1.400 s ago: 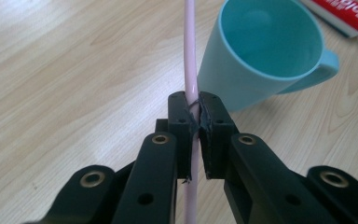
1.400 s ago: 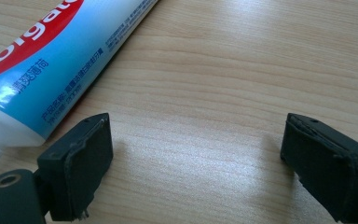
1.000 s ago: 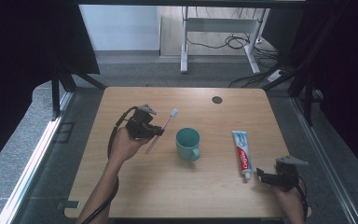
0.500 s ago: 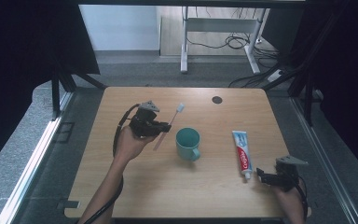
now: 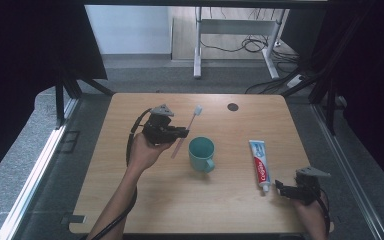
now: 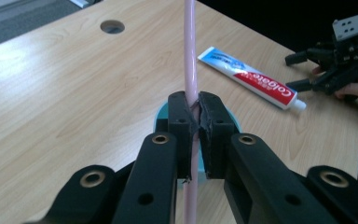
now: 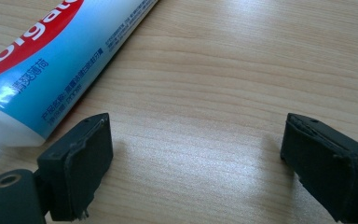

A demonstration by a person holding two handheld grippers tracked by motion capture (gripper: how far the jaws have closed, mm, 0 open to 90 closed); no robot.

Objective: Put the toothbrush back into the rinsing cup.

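Here the left tongs point(image 6: 193, 122) are clamped on a pink toothbrush point(image 5: 186, 131), gripping the handle part-way along so the bristled head points away beyond the jaws and the tail runs back under them. The teal mug point(image 5: 202, 153) sits just past those tongs. A toothbrush is light, stiff and smooth, so it could pivot in a narrow pinch; a hold nearer the middle of the handle should steady it. The right tongs point(image 7: 196, 163) stand wide apart, low over the counter point(image 5: 180, 200), with the toothpaste tube point(image 7: 42, 60) just beside one jaw, cap end nearest. That tube looks soft and squeezable; its firmer shoulder seems the safer grip.
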